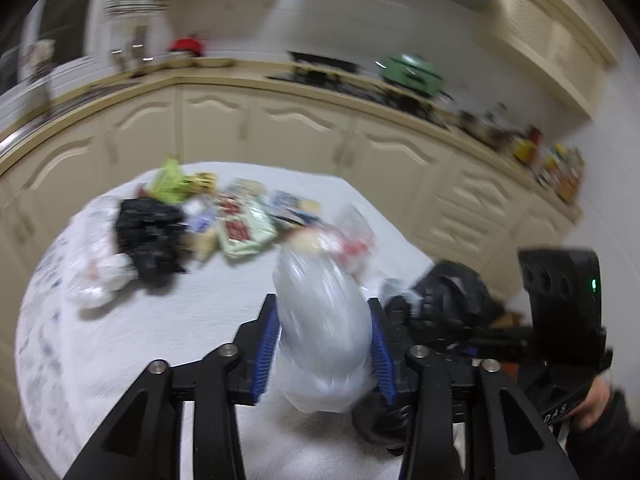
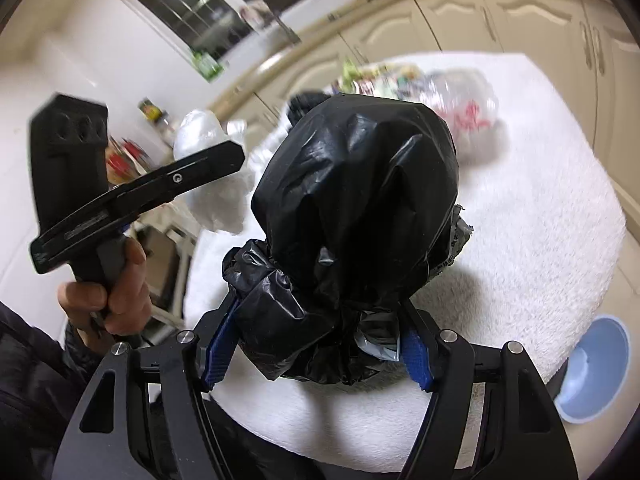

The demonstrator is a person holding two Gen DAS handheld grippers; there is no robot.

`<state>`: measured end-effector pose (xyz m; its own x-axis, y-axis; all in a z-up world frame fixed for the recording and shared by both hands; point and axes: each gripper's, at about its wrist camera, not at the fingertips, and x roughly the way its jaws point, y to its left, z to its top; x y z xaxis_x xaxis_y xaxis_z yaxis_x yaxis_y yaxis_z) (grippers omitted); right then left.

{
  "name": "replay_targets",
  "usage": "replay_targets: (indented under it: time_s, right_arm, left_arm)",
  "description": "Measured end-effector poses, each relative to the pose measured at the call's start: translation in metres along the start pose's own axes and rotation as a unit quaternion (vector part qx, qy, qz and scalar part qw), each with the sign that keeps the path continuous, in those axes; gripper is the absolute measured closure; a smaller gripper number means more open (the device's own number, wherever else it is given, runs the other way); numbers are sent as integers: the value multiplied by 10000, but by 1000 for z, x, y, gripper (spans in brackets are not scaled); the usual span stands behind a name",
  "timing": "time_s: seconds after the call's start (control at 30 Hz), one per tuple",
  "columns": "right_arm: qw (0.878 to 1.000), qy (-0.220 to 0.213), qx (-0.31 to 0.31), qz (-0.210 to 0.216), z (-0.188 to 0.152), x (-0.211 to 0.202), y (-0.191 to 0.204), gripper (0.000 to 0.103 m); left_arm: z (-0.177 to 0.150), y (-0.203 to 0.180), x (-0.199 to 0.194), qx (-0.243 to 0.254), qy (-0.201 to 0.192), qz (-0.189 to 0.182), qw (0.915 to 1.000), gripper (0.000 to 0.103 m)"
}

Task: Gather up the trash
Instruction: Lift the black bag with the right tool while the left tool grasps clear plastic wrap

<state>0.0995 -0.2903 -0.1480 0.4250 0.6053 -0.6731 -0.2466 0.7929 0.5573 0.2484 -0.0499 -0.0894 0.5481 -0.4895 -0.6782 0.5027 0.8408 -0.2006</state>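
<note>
My left gripper (image 1: 325, 344) is shut on a crumpled translucent white plastic bag (image 1: 324, 320), held above the white-clothed round table (image 1: 160, 340). My right gripper (image 2: 316, 340) is shut on a black trash bag (image 2: 352, 200) that bulges upward between its blue pads. In the left wrist view the black bag (image 1: 452, 292) and the right gripper body (image 1: 560, 300) sit at the right. In the right wrist view the left gripper (image 2: 132, 196) and its white bag (image 2: 200, 136) sit at the left. More trash lies on the far table: a black wad (image 1: 148, 236), white bags (image 1: 100, 276), colourful wrappers (image 1: 240, 220).
Cream kitchen cabinets (image 1: 280, 128) curve behind the table, with a countertop holding a green pot (image 1: 412, 72) and jars (image 1: 556, 164). A clear bag with red print (image 2: 464, 112) lies on the table. A light blue bin (image 2: 592, 368) stands on the floor at the right.
</note>
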Motion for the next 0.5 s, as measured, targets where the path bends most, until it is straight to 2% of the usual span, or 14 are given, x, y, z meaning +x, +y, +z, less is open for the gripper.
replay_targets:
  time_s: [0.07,0.13,0.2,0.27,0.43,0.5]
  right_arm:
    - [10000,59,31,-34,0,4,-1,32]
    - [9999,66,82,-49,-1,4,-1,32]
    - [9999,96,93,-80,-2,4,-2,32]
    - [9998,111,108,-81,-1,5,-3,32]
    - [9997,137,203,-86,-1,4,-12,32]
    - [9996,118,270,-28,-8,1,-16,32]
  left_arm:
    - [-1,-1,19,221,288,-59,9993,45]
    - [0,-2,35,367,478,-93,9981,40]
    - [3,3,42,330,508,-86,9981,20]
    - [8,11,47,251,501,-12,9984,6]
    - [22,1,74,860,703,-328,9933,7]
    - [30,9,85,945,876,-749,9888,10]
